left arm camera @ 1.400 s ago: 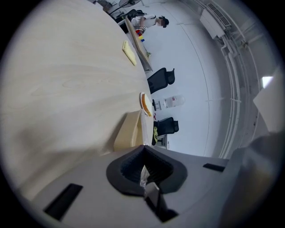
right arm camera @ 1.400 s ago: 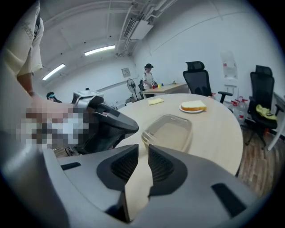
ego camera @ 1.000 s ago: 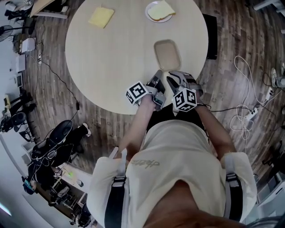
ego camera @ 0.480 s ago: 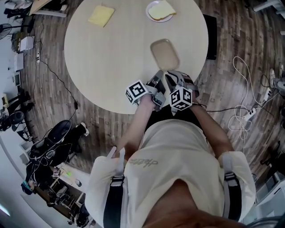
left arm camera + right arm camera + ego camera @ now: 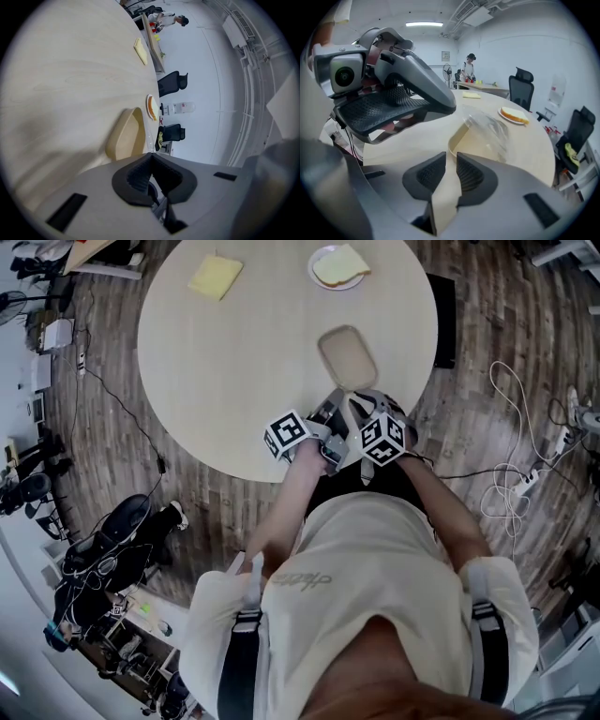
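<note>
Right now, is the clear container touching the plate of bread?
Apart. The head view shows bare tabletop between the clear container and the plate.

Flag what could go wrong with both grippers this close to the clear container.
The left gripper and right gripper sit almost touching at the table edge; they might knock together. The clear container just ahead looks light, so a nudge could slide it. The right jaws stand barely apart, likely too narrow for its rim.
</note>
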{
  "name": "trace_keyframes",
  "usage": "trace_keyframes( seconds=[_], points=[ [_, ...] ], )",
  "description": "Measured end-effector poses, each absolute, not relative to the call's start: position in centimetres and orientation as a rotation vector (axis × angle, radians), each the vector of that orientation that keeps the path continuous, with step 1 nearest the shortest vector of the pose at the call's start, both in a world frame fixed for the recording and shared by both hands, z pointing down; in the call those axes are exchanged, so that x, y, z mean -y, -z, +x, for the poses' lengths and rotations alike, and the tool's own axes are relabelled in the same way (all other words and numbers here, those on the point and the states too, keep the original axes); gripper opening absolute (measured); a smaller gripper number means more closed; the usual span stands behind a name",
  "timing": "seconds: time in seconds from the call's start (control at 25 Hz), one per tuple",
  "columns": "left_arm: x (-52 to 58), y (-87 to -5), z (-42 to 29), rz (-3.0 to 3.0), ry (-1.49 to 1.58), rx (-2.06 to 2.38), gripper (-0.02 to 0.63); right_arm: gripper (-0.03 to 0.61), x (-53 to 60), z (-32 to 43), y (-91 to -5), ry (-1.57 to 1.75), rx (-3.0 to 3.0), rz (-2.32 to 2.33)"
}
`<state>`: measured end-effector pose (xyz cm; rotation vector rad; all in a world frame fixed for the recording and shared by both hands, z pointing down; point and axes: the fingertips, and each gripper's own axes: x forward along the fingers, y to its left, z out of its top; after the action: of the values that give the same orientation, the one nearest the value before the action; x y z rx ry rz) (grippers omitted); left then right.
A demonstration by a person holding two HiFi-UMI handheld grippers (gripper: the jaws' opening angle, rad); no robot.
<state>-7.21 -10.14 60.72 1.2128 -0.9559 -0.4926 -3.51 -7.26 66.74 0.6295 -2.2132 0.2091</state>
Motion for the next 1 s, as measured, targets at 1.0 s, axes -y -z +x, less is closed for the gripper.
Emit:
trace_keyframes(
  seconds=[1.0],
  points=[
    [12.1,-59.7,-9.2,1.12,0.581,0.926,0.018,0.104,10.1,-5.1,-66.1,0.355,2.116,0.483]
  ],
)
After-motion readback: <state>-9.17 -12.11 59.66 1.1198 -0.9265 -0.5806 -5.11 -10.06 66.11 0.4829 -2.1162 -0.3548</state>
